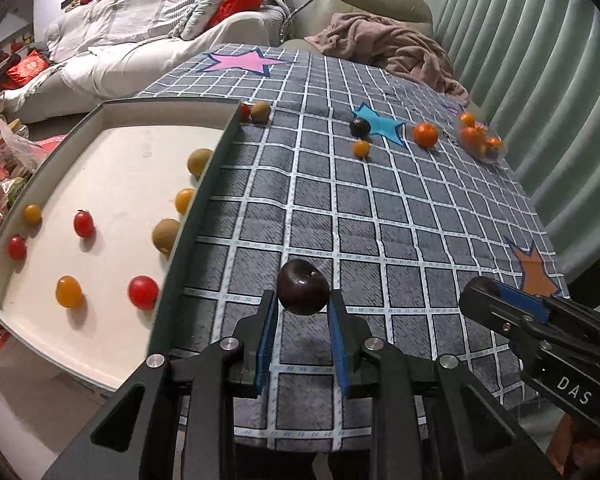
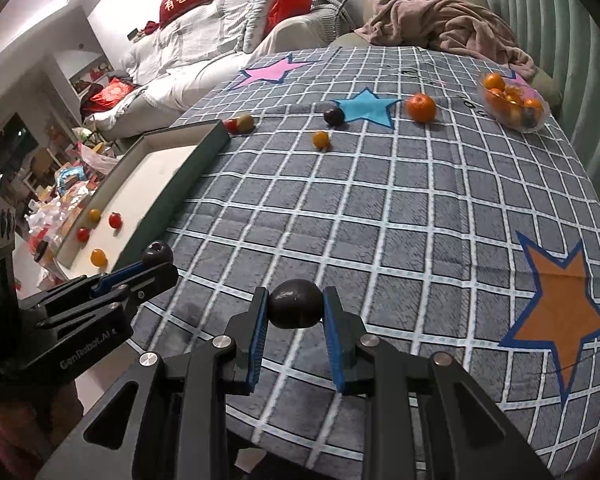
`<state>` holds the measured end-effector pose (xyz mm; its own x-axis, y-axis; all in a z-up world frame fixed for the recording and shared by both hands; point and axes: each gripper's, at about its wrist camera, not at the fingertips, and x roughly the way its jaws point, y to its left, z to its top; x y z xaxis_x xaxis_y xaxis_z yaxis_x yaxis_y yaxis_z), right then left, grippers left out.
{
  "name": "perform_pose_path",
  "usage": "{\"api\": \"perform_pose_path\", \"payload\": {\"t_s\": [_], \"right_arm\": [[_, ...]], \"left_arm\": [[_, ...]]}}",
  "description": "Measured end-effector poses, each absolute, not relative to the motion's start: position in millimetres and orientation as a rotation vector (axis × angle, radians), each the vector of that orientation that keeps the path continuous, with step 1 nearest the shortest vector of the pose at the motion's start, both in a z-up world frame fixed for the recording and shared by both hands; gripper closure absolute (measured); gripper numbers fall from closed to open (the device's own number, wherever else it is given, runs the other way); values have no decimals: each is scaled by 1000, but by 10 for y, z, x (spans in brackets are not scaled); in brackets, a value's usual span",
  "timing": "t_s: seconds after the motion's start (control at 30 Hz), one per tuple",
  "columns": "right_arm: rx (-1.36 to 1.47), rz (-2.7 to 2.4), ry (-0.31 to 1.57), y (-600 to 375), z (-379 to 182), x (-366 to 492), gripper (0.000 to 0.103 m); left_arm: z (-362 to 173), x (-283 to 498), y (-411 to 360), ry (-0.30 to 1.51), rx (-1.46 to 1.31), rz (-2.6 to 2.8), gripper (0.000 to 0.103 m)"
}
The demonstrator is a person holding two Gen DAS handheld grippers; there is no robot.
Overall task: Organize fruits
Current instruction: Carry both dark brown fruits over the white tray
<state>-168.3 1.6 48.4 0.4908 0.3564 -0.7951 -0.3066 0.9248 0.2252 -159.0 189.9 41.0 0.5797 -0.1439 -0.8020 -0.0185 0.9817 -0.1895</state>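
My left gripper (image 1: 303, 300) is shut on a dark plum (image 1: 303, 287), held above the checked cloth beside the tray's near right wall; it also shows in the right wrist view (image 2: 157, 253). My right gripper (image 2: 295, 300) is shut on another dark plum (image 2: 295, 305), to the right of the left one. The white tray (image 1: 120, 184) with dark walls holds several small tomatoes, yellow fruits and kiwis. On the cloth lie a third dark plum (image 2: 334, 115), a small orange fruit (image 2: 321, 139), a mandarin (image 2: 421, 107), and a kiwi (image 2: 245, 123) with a tomato at the tray's far corner.
A clear bowl (image 2: 514, 106) with several oranges stands at the far right of the table. Star patches lie on the cloth: pink, blue (image 2: 366, 107) and orange (image 2: 560, 312). A sofa, blanket and curtain lie beyond; clutter sits left of the tray.
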Motion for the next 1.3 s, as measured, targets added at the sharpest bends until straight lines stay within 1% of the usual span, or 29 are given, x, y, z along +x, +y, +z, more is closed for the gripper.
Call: {"api": "perform_pose_path", "payload": {"t_s": [0.23, 0.8, 1.07, 1.3], "right_arm": [[18, 444, 969, 331, 619, -1660, 74], [-102, 609, 961, 1300, 766, -1525, 74], [-151, 666, 964, 1732, 785, -1344, 74], [-174, 689, 989, 1981, 712, -1102, 74]], "left_arm": [[485, -1655, 2165, 925, -210, -49, 76], [595, -1705, 3161, 877, -233, 115, 76], [646, -1526, 3478, 879, -214, 158, 76], [555, -1219, 3538, 914, -204, 172, 76]]}}
